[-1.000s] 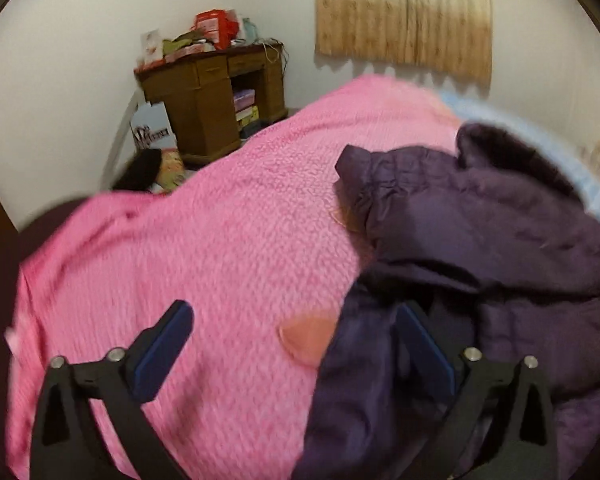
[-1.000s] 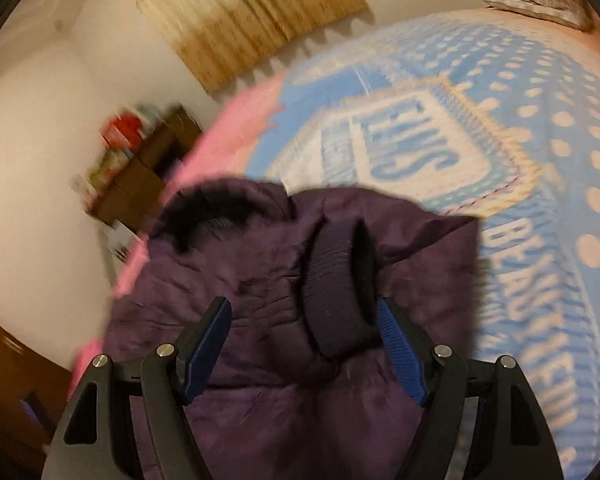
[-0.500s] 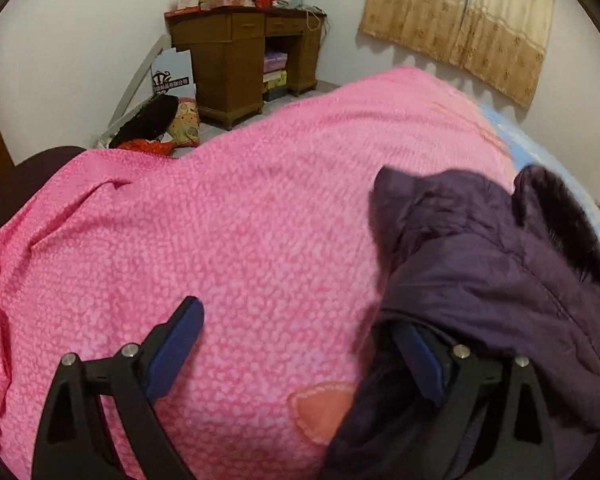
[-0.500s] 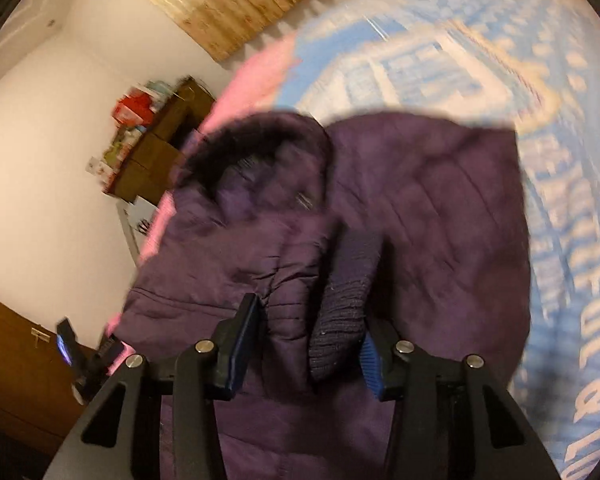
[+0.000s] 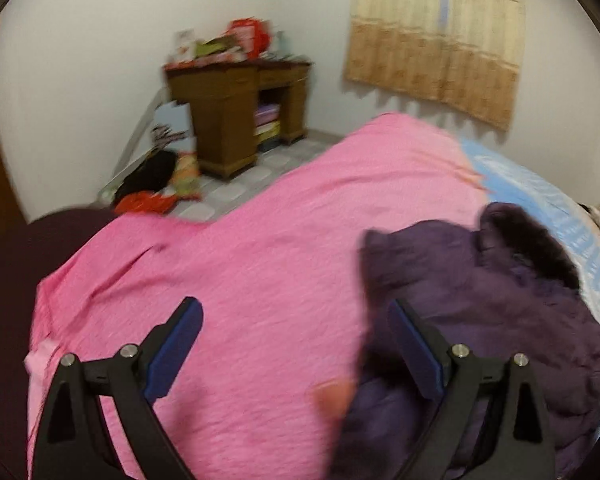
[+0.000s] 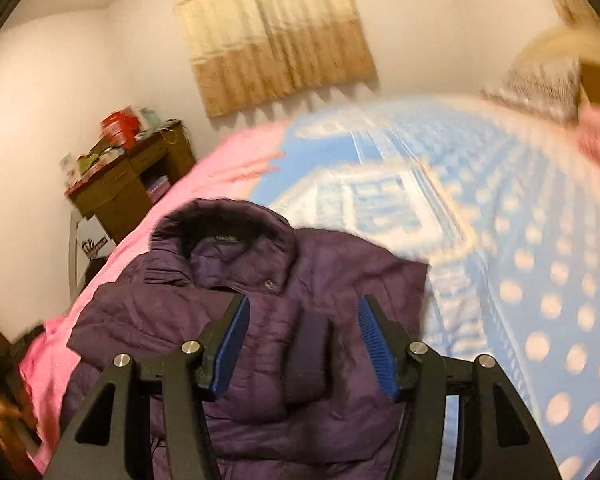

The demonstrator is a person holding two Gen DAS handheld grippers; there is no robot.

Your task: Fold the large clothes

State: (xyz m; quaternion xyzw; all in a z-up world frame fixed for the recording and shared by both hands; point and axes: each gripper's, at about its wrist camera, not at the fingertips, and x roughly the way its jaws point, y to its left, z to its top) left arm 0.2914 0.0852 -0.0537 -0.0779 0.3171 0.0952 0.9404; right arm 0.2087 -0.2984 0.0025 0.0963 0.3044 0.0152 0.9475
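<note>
A dark purple padded jacket lies on the bed, straddling the seam where the pink blanket meets the blue dotted bedspread. Its fur-trimmed collar points toward the far wall and curtain, and one sleeve appears folded in over the chest, its ribbed cuff resting on the front panel.

The right hand-held gripper hovers above that cuff with its jaws opening. The cuff sits in the gap between them, yet the blue pads stand clear of it on both sides, so nothing is held. Judging by this, the sleeve fold is done and the cuff is being left in place so the fold stays put.

The left hand-held gripper has its jaws spread wide and empty. One finger hangs over bare pink blanket, the other over the jacket's near edge, though whether it touches the cloth cannot be told through the blur.

With both tools free, the jacket looks partway folded: the body is still long and thick. The padded fabric is likely to spring back, so the next fold would call for a firm hold on the hem.
</note>
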